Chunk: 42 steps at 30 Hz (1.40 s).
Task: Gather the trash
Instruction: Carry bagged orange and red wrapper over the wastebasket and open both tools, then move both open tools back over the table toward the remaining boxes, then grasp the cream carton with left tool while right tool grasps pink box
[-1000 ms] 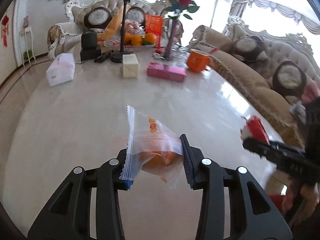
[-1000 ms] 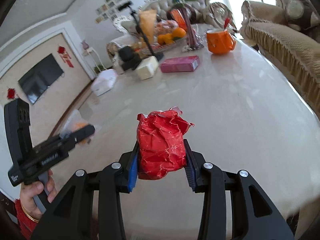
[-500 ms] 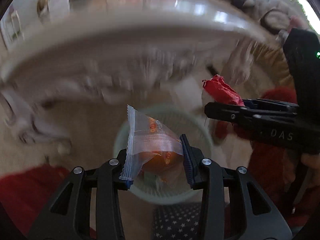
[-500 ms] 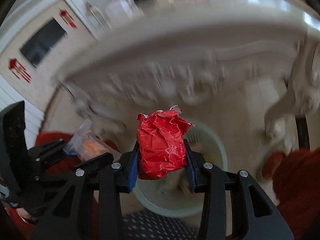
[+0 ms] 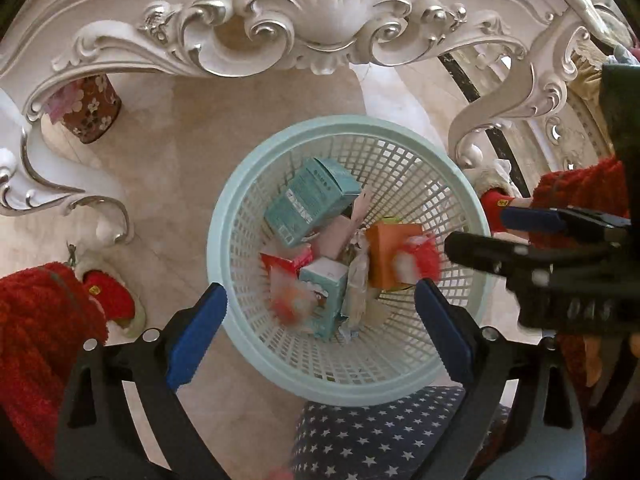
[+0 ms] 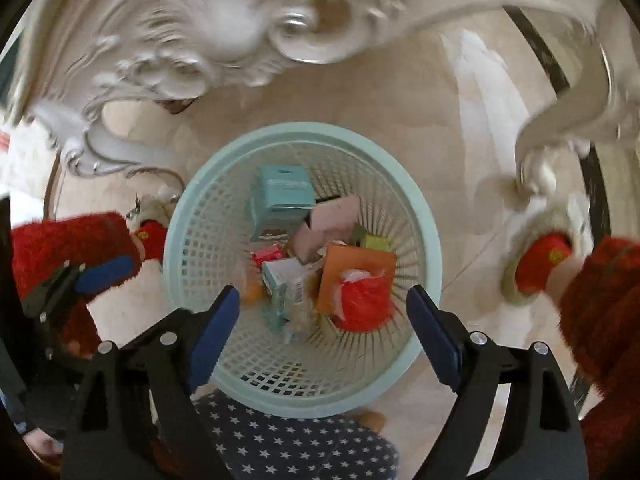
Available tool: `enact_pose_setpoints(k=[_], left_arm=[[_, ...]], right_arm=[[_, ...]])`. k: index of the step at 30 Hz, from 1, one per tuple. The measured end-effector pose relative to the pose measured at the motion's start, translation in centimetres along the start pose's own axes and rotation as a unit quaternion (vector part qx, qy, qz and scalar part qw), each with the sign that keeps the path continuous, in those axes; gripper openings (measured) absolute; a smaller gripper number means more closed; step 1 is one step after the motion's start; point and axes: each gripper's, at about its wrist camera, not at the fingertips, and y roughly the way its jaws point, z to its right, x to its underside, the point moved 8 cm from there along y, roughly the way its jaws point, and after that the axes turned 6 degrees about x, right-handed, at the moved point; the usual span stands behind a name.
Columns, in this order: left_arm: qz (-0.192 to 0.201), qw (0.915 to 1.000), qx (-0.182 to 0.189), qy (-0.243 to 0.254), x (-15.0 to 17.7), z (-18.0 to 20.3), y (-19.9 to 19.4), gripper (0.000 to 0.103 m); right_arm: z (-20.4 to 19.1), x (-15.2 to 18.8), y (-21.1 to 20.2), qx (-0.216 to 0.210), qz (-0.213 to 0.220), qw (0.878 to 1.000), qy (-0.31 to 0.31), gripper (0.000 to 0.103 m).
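Blue pads: both grippers carry blue pads on black fingers, and both look straight down.
Left gripper (image 5: pixel 320 320): released, jaws spread wide over the basket, nothing between them.
Right gripper (image 6: pixel 322 320): released too, jaws wide apart above the same basket, nothing held.
Star cloth (image 5: pixel 380 432): dark blue with white stars, lies under the near rim of the basket, at the bottom edge of both views.
Basket (image 5: pixel 224 216): pale green plastic, round, with lattice walls; it stands on the floor, directly under both grippers.
Red wrapper (image 6: pixel 362 300): crumpled red trash, blurred, inside the basket on its right side, in front of the orange box.
Orange packet (image 5: pixel 292 300): clear bag with orange content, very blurred, inside the basket at the near left, beside a small teal carton (image 5: pixel 324 292).
Orange box (image 5: pixel 388 256): stands inside the basket, right of centre.
Teal box (image 5: pixel 308 204): bigger, tilted, lies at the far side inside the basket; a pink box (image 6: pixel 328 220) leans just beside it.
Red slippers: one (image 5: pixel 108 300) left of the basket and one (image 6: pixel 540 260) right of it, on the floor, with red fleece legs above them.
Floor (image 5: pixel 168 168): beige glossy stone.
Surface frame (image 5: pixel 320 12): white carved wood with silver scrolls, arching beyond the basket; its curled legs stand on both sides.
Flower tin (image 5: pixel 88 112): brown with white blossoms, on the floor far left, under the frame.
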Motion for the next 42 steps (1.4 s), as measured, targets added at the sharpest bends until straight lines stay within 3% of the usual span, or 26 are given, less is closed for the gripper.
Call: enact_pose_setpoints(k=[4,12,15,17,19,21,23,26,31,34,36,40,42], left_arm=[[-0.003,1.0000,-0.005,0.004,-0.3,-0.1,0.3,0.092],[0.001,0.9999,-0.003,0.017,-0.6,0.5,0.2,0.092],[0.011,0.9997,-0.001,0.020,-0.7,0.8,-0.6,0.092],[0.033,0.9990,0.000,0.029,-1.0,1.2,-2.3,0.092],[0.071,0.9966,-0.002,0.043,-1.9,1.5,-5.5,0.092],[0.107,0.9931,0.002,0.047,-3.4,1.8,-9.3,0.092],[0.155,0.9862,0.008,0.059,-6.1,2.2,-14.0,0.092],[0.198,0.9771,-0.011,0.077,-11.9,1.9,-19.2,0.092],[0.237,0.9684,-0.045,0.063,-25.2,-0.2,-22.7,0.092],[0.259,0.9612,-0.088,0.039,-34.6,-2.3,-22.1,0.092],[0.250,0.9631,-0.097,0.016,-40.8,-3.7,-20.2,0.092],[0.216,0.9710,-0.101,-0.018,-50.0,-6.0,-15.2,0.092],[0.214,0.9699,-0.113,-0.025,-52.7,-6.8,-13.6,0.092]], right_arm=[[0.5,0.3,0.4,0.005,-0.005,1.000,0.017,0.081],[-0.3,0.9,1.1,0.019,-0.016,1.000,-0.012,0.081],[-0.6,0.8,0.0,0.016,0.000,1.000,-0.016,0.081],[-1.1,0.5,-2.4,0.005,0.036,0.999,-0.021,0.081],[-1.9,-0.3,-7.0,-0.018,0.104,0.994,-0.035,0.081],[-2.9,-1.8,-13.2,-0.036,0.195,0.978,-0.068,0.081],[-3.3,-4.0,-18.4,-0.031,0.272,0.957,-0.101,0.081],[-3.0,-9.5,-23.4,-0.005,0.337,0.930,-0.150,0.085],[-1.1,-22.1,-25.5,0.050,0.359,0.912,-0.191,0.086],[-0.3,-30.8,-24.5,0.086,0.349,0.907,-0.219,0.086],[0.2,-35.6,-22.6,0.090,0.328,0.911,-0.234,0.086],[0.6,-43.6,-19.3,0.069,0.289,0.923,-0.245,0.086],[0.2,-46.0,-17.9,0.070,0.282,0.922,-0.255,0.086]])
